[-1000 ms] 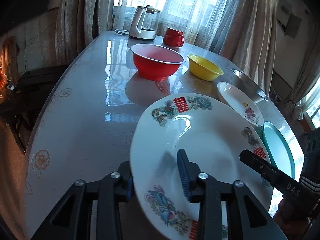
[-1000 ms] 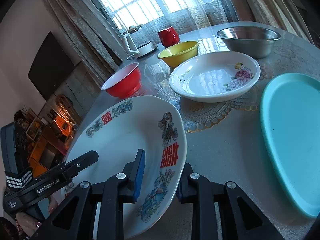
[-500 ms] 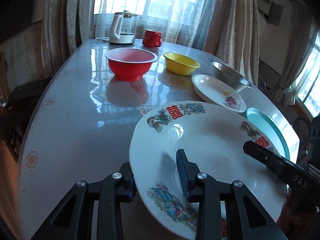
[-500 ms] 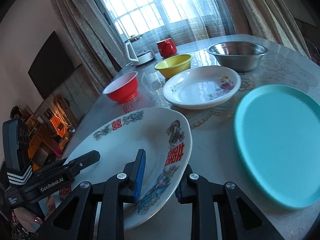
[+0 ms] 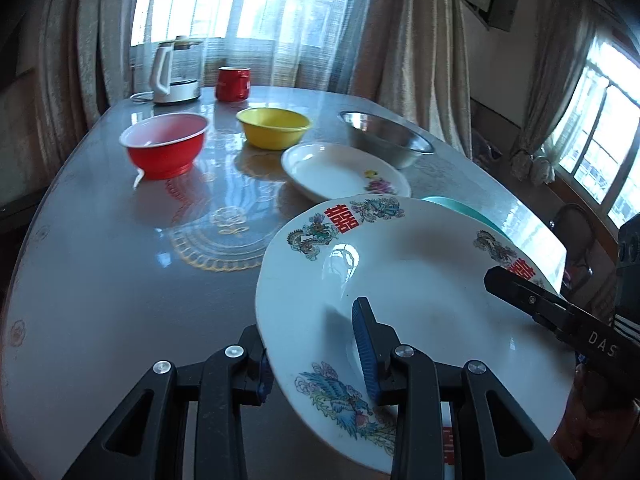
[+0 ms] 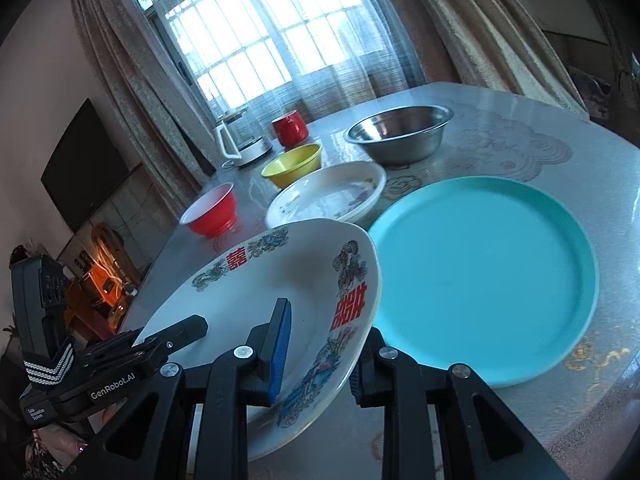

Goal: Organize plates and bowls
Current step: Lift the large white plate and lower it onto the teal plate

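Up front in the left wrist view, left tool [image 5: 316,344] is clamped on the near rim of the big dragon plate [image 5: 420,280]: one finger under the rim, blue pad on top inside. Plate is tilted, held above the surface [image 5: 100,280]. Right tool's finger comes in from the right edge, on the plate's far-right rim. Beyond: red bowl [image 5: 166,150], yellow bowl [image 5: 274,127], flower plate [image 5: 344,170], steel bowl [image 5: 386,138], red mug [image 5: 233,83], kettle [image 5: 174,70]. Teal plate [image 5: 460,208] is only a sliver behind the dragon plate's rim.

Right wrist view: right tool [image 6: 320,344] clamped on the same plate's opposite rim, blue pad inside, other finger outside/under. Teal plate shows whole here, flat on the surface, just right of the held plate; rim overlaps its left edge in the pic, can't tell if touching. Left tool w/ "GenRobot.AI" label and a hand [image 6: 60,446] visible lower left, plus a wall TV [image 6: 86,160] — neither hand nor TV seen from the left cam.
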Tool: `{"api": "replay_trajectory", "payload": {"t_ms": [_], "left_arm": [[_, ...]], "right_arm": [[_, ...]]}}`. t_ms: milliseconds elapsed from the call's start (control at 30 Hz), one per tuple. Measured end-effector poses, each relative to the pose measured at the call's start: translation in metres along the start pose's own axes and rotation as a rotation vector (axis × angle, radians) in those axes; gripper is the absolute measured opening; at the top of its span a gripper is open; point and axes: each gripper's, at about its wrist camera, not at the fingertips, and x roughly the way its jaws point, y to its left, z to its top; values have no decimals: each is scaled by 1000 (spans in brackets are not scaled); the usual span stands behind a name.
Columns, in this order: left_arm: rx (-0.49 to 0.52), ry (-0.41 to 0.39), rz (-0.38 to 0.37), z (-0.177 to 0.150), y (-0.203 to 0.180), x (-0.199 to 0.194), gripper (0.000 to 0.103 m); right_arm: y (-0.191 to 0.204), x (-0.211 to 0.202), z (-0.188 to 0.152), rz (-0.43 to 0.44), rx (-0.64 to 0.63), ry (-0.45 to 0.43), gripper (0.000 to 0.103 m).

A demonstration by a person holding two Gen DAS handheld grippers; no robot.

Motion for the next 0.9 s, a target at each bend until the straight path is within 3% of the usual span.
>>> {"api": "replay_trajectory", "payload": {"t_ms": [533, 900], "left_arm": [[103, 28, -77, 23, -75, 37, 35], [128, 55, -89, 34, -111, 67, 35]], "right_arm": [[-65, -37, 14, -103, 91, -80, 25], [-102, -43, 23, -162, 126, -106, 25]]}}
